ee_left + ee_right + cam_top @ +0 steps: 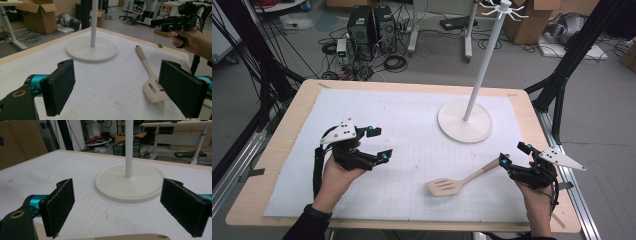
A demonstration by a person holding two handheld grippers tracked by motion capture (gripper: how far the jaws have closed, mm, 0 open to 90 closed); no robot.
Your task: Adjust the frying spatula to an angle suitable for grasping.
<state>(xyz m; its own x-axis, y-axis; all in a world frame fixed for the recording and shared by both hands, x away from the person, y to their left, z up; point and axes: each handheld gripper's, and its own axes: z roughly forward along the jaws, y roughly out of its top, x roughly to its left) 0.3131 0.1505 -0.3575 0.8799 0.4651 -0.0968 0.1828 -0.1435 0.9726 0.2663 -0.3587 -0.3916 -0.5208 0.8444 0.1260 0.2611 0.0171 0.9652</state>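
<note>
A pale wooden spatula (460,180) lies flat on the white gridded mat (412,150) of the counter (277,150), its slotted blade toward the person and its round handle angled up and away to the right. The right tool (514,154) sits at the handle's end, held low over the mat by the right hand (534,192), which comes in from the near right edge; its jaws stand wide apart and hold nothing, and the handle tip is just beside the nearer jaw. In the right gripper view the handle runs across the bottom edge, just below the open jaws. The left tool (379,144) is held above the mat on the left, well apart from the spatula, its jaws also spread wide and empty, pointing toward the right. Beyond the spatula stands a white stand (465,121) with a round base and thin pole.
</note>
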